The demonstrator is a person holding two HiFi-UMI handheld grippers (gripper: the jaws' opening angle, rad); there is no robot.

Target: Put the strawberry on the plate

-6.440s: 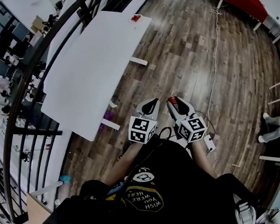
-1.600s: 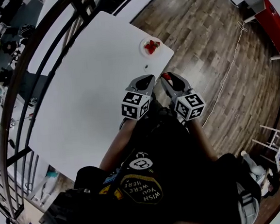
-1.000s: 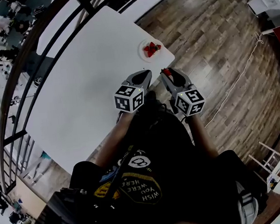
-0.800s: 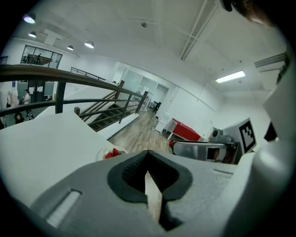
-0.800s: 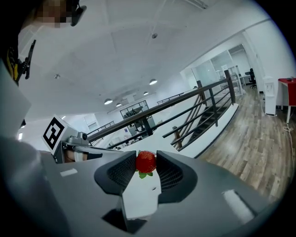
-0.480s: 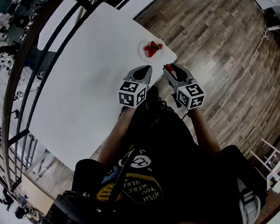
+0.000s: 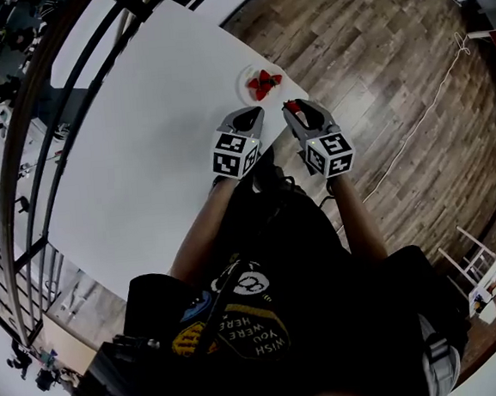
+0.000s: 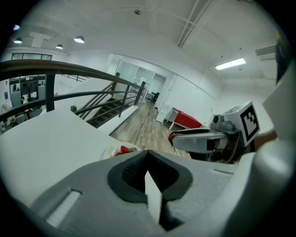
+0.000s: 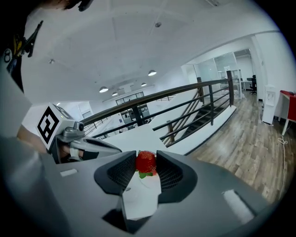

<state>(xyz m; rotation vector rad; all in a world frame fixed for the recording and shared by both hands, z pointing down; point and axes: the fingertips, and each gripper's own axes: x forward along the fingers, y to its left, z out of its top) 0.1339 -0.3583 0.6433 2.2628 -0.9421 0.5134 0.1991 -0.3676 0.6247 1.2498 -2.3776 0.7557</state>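
Observation:
A red strawberry (image 9: 146, 162) sits pinched between the jaws of my right gripper (image 9: 147, 167), which is shut on it. In the head view that right gripper (image 7: 295, 111) hovers at the white table's near corner, its red berry (image 7: 291, 106) just short of the small plate (image 7: 245, 84). The plate holds several strawberries (image 7: 261, 86). My left gripper (image 7: 245, 118) sits beside it over the table, jaws shut with nothing between them (image 8: 149, 172). The left gripper view shows the plate's strawberries (image 8: 124, 150) past the jaw tips.
The white table (image 7: 132, 151) stretches left and away from me. A dark metal railing (image 7: 30, 126) runs along its far side. Wood floor (image 7: 376, 78) lies to the right of the table corner, with a cable across it.
I have walked from the open floor up to the table; the plate now lies just ahead of both grippers. In the last half second both grippers moved slightly closer to the plate.

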